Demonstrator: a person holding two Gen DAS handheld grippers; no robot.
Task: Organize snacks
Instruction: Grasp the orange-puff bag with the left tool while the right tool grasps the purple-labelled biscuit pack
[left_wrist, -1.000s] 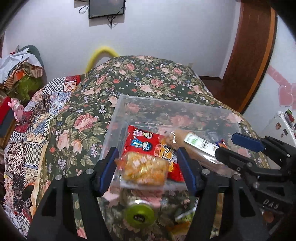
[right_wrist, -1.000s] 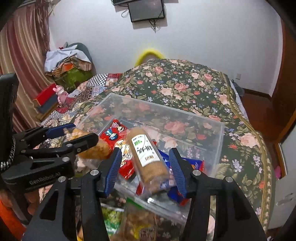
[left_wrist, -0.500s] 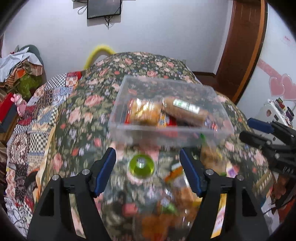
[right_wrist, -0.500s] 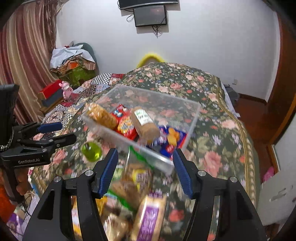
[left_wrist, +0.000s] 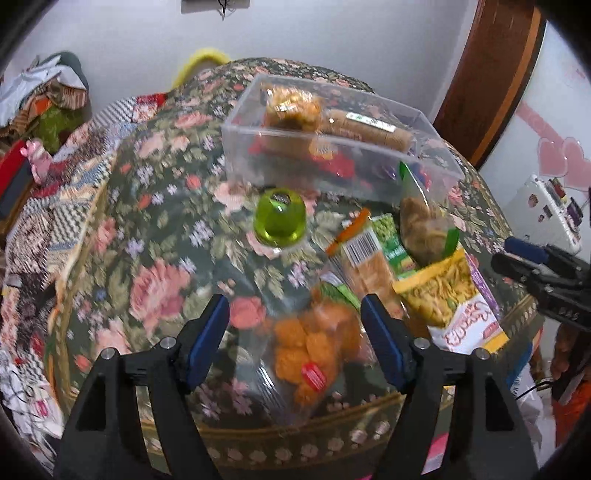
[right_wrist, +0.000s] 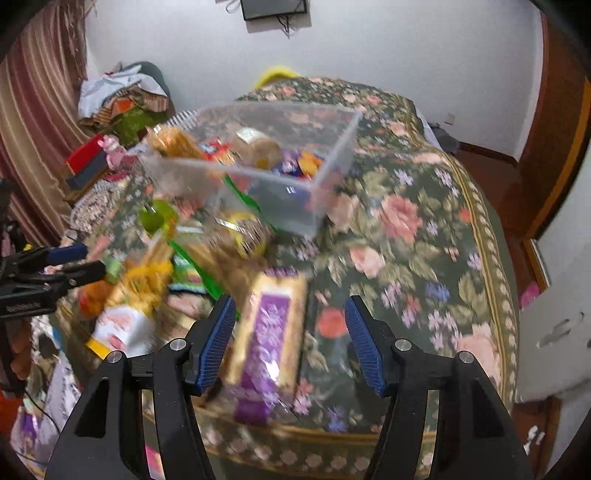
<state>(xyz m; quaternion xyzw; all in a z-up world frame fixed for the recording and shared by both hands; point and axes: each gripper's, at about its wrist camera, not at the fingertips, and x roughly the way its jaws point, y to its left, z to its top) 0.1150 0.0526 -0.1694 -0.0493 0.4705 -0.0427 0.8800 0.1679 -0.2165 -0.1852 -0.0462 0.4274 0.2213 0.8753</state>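
Now both tools gape above loose snacks.

A: Walls?
B: White wall at the back, dark screen mounted high with cables hanging below it.
A: Furniture?
B: Bed under a dark floral bedspread, patchwork quilt on its left side. Yellow curved thing behind the bed, can't tell what.
A: Left side?
B: Striped reddish curtain, heap of clothes beside it.
A: Right side?
B: Brown wooden door frame, reddish-brown floor, pink heart stickers on a white surface.
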